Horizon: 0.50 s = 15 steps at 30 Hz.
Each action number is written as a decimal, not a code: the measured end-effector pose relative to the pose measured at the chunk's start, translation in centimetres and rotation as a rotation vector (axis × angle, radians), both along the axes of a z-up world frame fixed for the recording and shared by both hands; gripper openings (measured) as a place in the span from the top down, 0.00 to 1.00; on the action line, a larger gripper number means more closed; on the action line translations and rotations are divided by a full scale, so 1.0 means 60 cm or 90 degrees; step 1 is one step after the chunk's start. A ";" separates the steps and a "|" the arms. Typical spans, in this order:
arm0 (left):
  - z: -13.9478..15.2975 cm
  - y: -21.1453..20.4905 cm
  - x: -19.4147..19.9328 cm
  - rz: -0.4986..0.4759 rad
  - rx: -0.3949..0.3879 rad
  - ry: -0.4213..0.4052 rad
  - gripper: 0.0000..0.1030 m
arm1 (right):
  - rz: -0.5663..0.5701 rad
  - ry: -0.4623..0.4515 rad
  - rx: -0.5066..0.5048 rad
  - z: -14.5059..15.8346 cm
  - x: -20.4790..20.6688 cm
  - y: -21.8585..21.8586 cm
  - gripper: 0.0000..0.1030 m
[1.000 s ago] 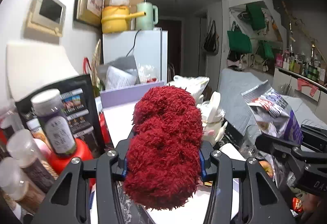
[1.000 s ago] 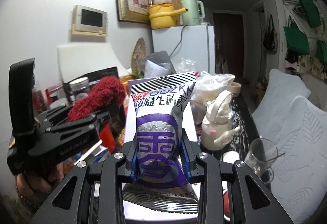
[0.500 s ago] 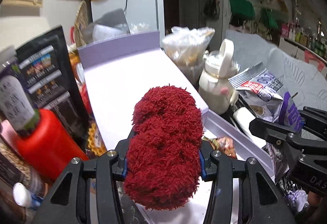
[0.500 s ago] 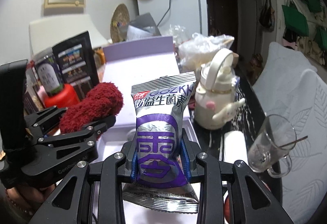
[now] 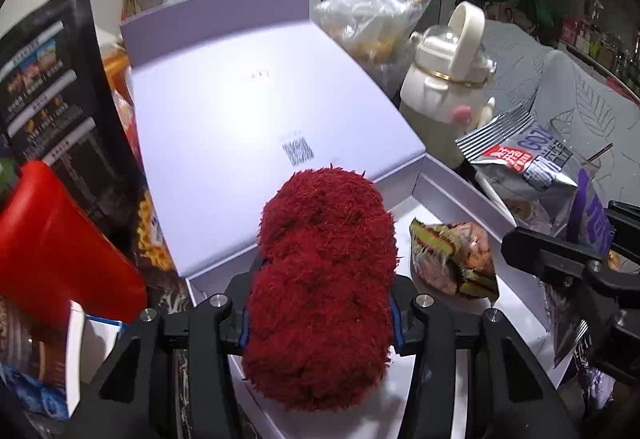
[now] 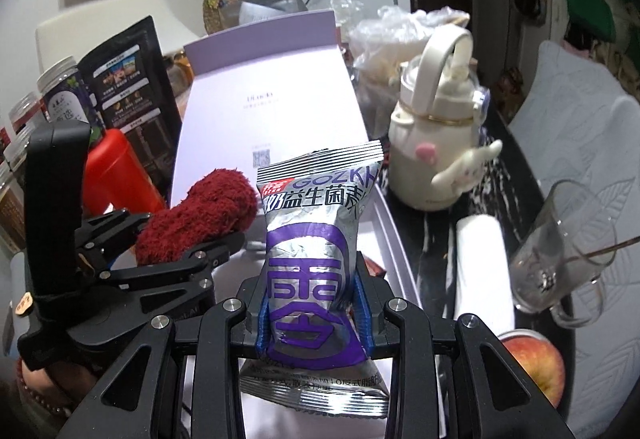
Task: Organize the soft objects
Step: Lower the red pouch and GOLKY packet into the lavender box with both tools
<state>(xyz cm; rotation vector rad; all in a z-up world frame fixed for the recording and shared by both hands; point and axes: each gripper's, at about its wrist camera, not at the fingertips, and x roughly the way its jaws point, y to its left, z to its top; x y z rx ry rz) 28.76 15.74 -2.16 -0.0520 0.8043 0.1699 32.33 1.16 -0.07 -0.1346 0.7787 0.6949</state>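
Red yarn (image 5: 324, 279): fuzzy ball pinched in the left claw (image 5: 320, 323), above the open box (image 5: 452, 195).
Silver-purple packet (image 6: 320, 255): upright, clamped in the right claw (image 6: 314, 315), over the box's right side.
Box: lavender, lid (image 5: 256, 111) leaning back; a snack pouch (image 5: 456, 259) lies inside.
Kettle (image 6: 436, 143): cream, right of the box.

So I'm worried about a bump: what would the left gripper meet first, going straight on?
Probably the open white box's floor; the left gripper carries the red fuzzy sock ahead. Depth is unclear.
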 end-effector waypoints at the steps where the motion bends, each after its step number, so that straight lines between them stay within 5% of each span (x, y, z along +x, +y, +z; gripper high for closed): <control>1: -0.004 0.002 0.002 0.000 -0.003 0.006 0.53 | 0.004 0.005 0.003 -0.003 0.003 0.000 0.68; 15: -0.053 0.016 0.022 -0.011 -0.051 0.080 0.53 | 0.028 0.061 -0.043 -0.061 0.015 0.028 0.68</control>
